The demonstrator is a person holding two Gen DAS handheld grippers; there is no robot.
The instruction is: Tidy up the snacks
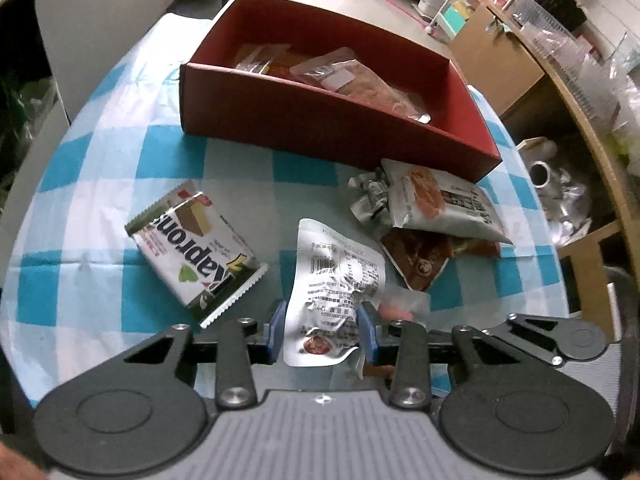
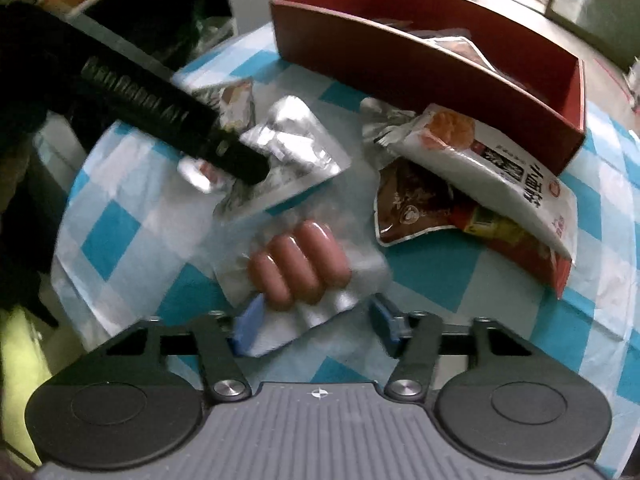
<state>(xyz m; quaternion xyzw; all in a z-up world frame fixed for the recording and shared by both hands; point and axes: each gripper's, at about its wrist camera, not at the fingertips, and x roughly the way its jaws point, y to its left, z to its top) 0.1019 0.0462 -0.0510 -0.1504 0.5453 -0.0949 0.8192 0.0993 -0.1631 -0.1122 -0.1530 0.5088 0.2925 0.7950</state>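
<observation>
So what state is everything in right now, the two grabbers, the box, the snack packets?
Left gripper: closed around the white sachet.
Right gripper: open around the sausage pack.
Red box: open, some packets inside.
Wafer pack: flat on cloth, untouched.
Noodle bag: lying beside box.

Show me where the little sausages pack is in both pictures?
Left wrist: sausage pack peeks out low, right of centre, mostly hidden behind the white packet.
Right wrist: sausage pack sits low centre, between the open jaws.
Shared landmark: red box behind it on the checkered cloth.
</observation>
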